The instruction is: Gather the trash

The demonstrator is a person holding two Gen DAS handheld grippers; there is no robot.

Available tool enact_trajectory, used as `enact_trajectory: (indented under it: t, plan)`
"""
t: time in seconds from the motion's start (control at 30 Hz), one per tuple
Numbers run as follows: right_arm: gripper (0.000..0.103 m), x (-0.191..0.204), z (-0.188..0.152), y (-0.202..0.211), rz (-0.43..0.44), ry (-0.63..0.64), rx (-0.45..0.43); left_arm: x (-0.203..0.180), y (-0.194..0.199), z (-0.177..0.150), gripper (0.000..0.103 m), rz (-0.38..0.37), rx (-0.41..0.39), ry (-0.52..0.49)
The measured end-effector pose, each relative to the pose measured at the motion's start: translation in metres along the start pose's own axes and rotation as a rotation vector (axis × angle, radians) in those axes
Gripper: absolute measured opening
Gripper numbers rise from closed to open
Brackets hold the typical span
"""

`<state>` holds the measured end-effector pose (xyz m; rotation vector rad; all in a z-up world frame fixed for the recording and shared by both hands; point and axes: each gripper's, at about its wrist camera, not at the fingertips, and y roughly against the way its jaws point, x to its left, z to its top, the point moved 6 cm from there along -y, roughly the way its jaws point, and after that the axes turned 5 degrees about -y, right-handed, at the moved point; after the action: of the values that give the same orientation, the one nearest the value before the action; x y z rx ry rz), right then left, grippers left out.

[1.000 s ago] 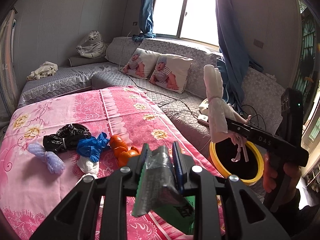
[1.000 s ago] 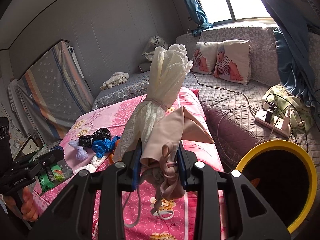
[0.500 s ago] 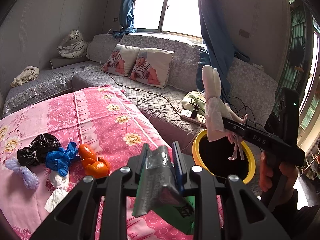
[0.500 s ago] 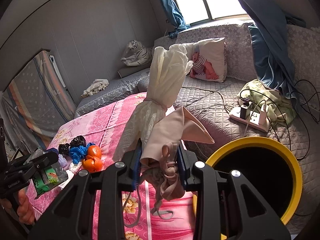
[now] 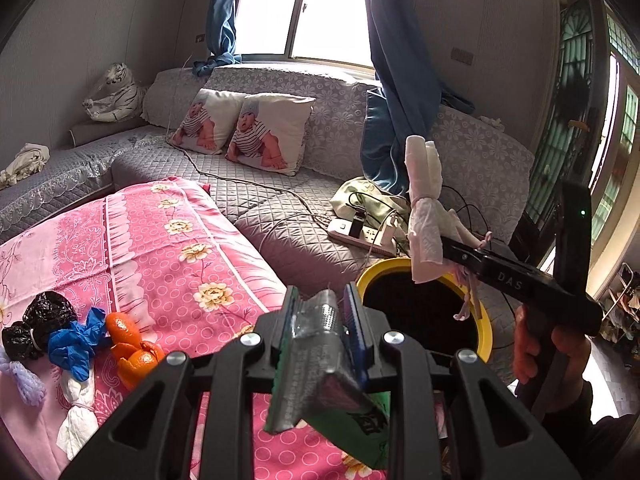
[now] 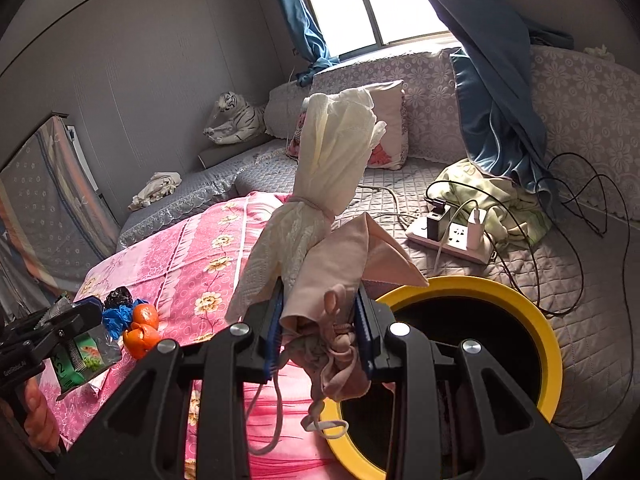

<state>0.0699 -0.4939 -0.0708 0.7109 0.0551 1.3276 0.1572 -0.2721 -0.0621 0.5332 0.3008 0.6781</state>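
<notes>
My left gripper (image 5: 320, 312) is shut on a silver and green snack wrapper (image 5: 320, 364), which hangs below the jaws, just left of the yellow-rimmed bin (image 5: 424, 312). My right gripper (image 6: 318, 316) is shut on a tied white tissue bundle (image 6: 332, 160) and a pink face mask (image 6: 340, 268), at the left rim of the same bin (image 6: 548, 344). In the left wrist view the right gripper (image 5: 440, 246) holds the bundle (image 5: 424, 204) over the bin's far rim. Orange peel (image 5: 132, 348), a blue glove (image 5: 72, 346), a black bag (image 5: 40, 324) and white tissue (image 5: 78, 412) lie on the pink bedspread (image 5: 160, 248).
A power strip (image 6: 452, 236) with chargers and trailing cables lies on the grey quilted sofa (image 5: 280, 208) behind the bin, beside a green cloth (image 6: 492, 196). Blue curtains (image 5: 400, 60) hang at the window. Two printed pillows (image 5: 248, 132) and a toy tiger (image 5: 112, 96) sit further back.
Both grippers have travelled right, away from the trash pile toward the bin, which now looms larger in both views. Each keeps its hold unchanged.
</notes>
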Motion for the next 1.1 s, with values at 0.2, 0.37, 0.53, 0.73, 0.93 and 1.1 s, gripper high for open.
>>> enact_trajectory:
  t: [0.2, 0.37, 0.53, 0.73, 0.93, 1.1]
  plan:
    - [0.029, -0.016, -0.001, -0.001, -0.022, -0.023, -0.002, -0.016, -0.012, 0.008, 0.023, -0.027, 0.005, -0.033]
    - [0.029, -0.028, 0.0, -0.001, -0.054, -0.033, -0.009, -0.03, -0.024, 0.015, 0.023, -0.045, 0.007, -0.067]
    - [0.029, -0.047, 0.001, -0.001, -0.099, -0.045, -0.023, -0.044, -0.037, 0.022, 0.023, -0.072, 0.019, -0.091]
    - [0.029, -0.072, -0.002, -0.002, -0.149, -0.068, -0.026, -0.065, -0.054, 0.027, 0.023, -0.112, 0.034, -0.128]
    - [0.029, -0.094, -0.006, -0.002, -0.188, -0.098, -0.023, -0.079, -0.076, 0.029, 0.023, -0.145, 0.065, -0.155]
    - [0.029, -0.11, -0.01, -0.006, -0.221, -0.118, -0.009, -0.089, -0.096, 0.03, 0.023, -0.165, 0.088, -0.168]
